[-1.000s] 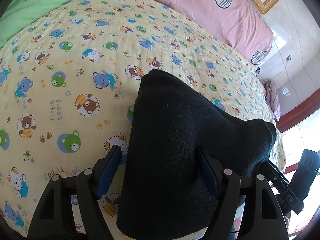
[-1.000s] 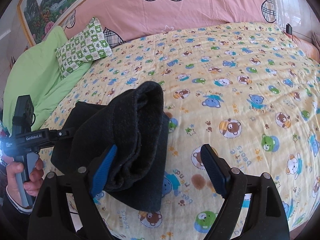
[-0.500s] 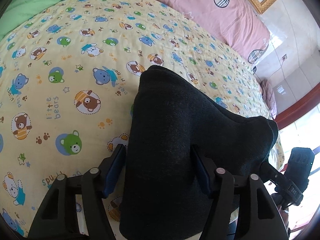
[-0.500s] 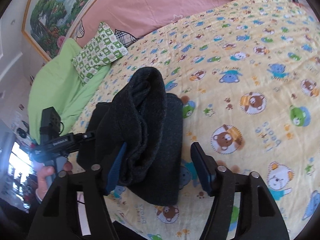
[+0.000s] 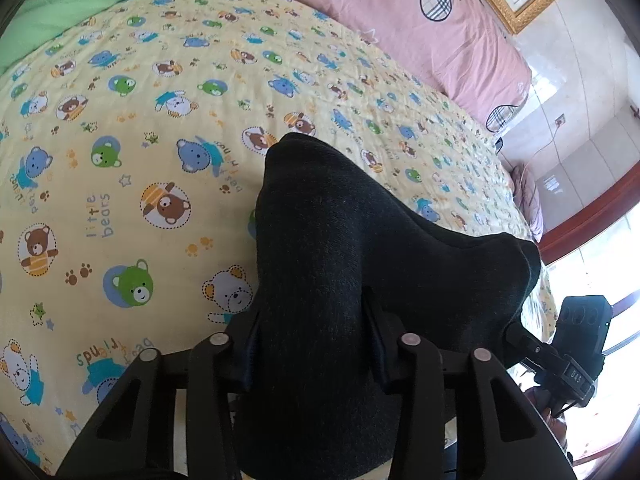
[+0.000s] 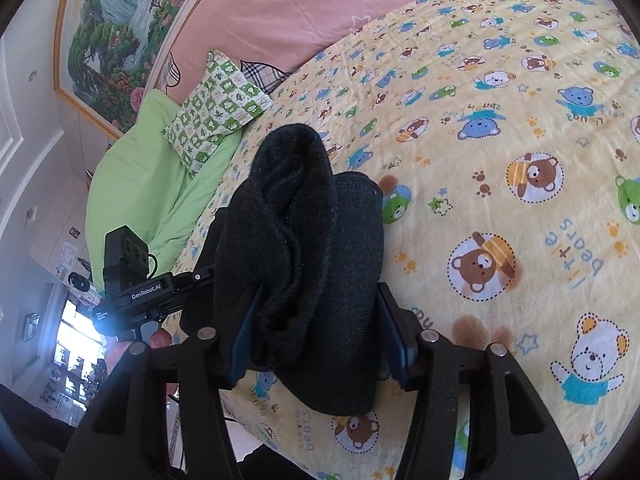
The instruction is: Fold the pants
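The black pants point(image 5: 340, 220) lie folded into a thick bundle near the bed's front edge. My left gripper point(image 5: 312, 320) straddles one end of the bundle; its jaws are closing and both pads press into the fabric. In the right wrist view the other end of the pants point(image 6: 296, 184) shows its rolled layers. My right gripper point(image 6: 318, 312) is closing on that end too, with a blue pad against each side. Each view also shows the other hand-held gripper: the right one point(image 5: 576, 344) and the left one point(image 6: 136, 284).
A yellow bear-print sheet point(image 6: 520, 120) covers the bed. A green quilt point(image 6: 136, 184) and a green checked pillow point(image 6: 216, 108) lie at the far left, and a pink heart-print cover point(image 5: 400, 12) runs along the head. The bed's edge is just under the grippers.
Both grippers' jaws have narrowed from wide apart until they squeeze the pants bundle. The right gripper has sunk a little and tilted, so its view has rolled.
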### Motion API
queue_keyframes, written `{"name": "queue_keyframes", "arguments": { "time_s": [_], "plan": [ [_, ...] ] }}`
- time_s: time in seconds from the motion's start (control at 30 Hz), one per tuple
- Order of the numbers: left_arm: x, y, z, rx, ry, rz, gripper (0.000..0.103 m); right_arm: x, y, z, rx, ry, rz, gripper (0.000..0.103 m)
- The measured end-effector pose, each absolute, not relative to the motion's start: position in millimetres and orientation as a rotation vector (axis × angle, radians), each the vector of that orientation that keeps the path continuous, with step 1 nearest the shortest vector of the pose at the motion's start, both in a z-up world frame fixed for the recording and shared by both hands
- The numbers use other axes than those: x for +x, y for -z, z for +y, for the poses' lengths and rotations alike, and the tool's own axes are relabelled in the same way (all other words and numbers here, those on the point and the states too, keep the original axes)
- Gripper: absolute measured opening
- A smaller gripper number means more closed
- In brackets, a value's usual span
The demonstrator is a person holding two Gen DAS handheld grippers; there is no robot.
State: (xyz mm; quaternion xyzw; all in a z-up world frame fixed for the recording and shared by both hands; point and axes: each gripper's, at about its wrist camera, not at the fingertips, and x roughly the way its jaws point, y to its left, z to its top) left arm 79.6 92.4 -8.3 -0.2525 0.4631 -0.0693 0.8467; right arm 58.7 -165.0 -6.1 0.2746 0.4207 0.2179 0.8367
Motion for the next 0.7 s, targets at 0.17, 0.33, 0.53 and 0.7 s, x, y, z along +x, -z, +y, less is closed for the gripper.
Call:
{"name": "queue_keyframes", "arguments": {
  "time_s": [0.17,0.33,0.53,0.7],
  "plan": [
    [73,-5,95,-0.535,0.147,0.958,0.034,61,-6,-159,0.567,-0.489,0.870,0.045],
    [63,-25,101,-0.535,0.147,0.916,0.033,65,-18,-153,0.552,-0.517,0.848,0.044],
    [50,-50,123,-0.529,0.086,0.845,0.033,82,-32,-132,0.522,-0.577,0.832,0.043],
    [41,-62,153,-0.543,0.015,0.795,0.033,109,-41,-107,0.508,-0.627,0.821,0.043]
  ]
}}
